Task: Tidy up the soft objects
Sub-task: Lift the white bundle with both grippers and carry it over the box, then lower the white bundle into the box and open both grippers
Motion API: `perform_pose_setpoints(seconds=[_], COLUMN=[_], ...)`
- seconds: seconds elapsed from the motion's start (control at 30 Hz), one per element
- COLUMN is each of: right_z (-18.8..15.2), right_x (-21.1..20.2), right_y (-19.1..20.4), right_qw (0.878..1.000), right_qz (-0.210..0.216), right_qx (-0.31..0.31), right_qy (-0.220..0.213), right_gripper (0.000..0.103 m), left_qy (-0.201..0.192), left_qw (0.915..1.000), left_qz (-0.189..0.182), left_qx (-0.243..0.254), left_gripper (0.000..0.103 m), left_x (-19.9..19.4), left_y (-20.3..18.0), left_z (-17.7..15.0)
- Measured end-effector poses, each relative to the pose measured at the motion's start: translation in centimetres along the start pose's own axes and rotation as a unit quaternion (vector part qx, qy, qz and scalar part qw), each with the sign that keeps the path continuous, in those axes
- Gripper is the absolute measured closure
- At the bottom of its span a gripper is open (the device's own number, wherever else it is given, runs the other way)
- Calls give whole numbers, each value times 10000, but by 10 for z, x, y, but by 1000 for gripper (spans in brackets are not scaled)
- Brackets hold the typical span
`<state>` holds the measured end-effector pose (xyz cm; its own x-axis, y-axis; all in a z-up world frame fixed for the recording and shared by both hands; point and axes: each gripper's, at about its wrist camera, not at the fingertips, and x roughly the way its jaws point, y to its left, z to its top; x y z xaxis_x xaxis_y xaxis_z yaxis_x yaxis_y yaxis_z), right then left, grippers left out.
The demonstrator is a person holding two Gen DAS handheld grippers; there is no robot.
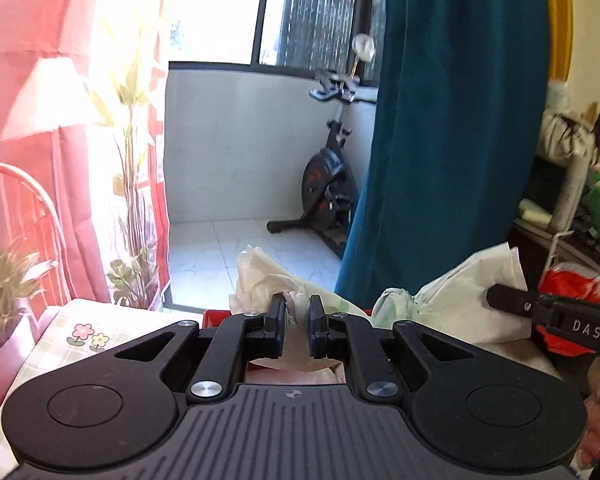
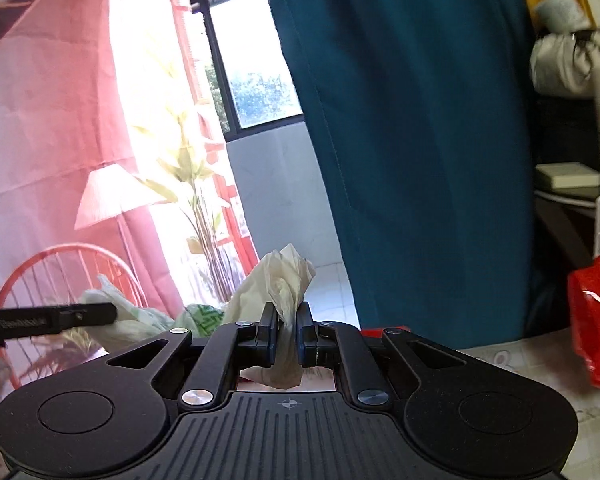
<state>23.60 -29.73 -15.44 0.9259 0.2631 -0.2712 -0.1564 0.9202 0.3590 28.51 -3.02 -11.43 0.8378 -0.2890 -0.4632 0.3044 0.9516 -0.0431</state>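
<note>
Black gripper housing fills the bottom of both wrist views. Behind it, from largest to smallest: a teal curtain (image 1: 452, 128) at two o'clock, a pink curtain (image 1: 32, 80) at ten o'clock, an exercise bike (image 1: 324, 184) at twelve. A pale, crumpled plastic bag (image 1: 476, 284) hangs stretched between both tools above a floral tabletop (image 1: 100, 328). The left gripper (image 1: 296, 326) has its fingers narrowed onto one bunched handle; the right gripper (image 2: 286, 334) pinches the other twisted handle likewise. A red bag (image 2: 596, 320) sits at three o'clock. Judging by this, the bag is being spread or folded: keep both pinches firm and tension even, so the thin film neither slips nor tears.
</note>
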Motion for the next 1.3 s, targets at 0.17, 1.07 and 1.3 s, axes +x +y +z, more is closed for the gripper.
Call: perform_pose_setpoints(seconds=[0.17,1.07,1.3], right_z=[-14,-42,-43], right_x=[48,38,-17], right_y=[-12,33,48], right_qw=[9991,9807,9817], right_qz=[-127,-619,-742], right_qx=[-127,-1346,-1468], right_qy=[373,1278,957], right_gripper=[94,37,3], left_qy=[675,578,424], left_qw=[9976,9978,9989], left_qz=[-19,-301,-157], left_qx=[-159,-117,143], left_gripper=[91,10,2], left_x=[62,17,-38], left_y=[7,7,4], left_z=[-23,-33,-57])
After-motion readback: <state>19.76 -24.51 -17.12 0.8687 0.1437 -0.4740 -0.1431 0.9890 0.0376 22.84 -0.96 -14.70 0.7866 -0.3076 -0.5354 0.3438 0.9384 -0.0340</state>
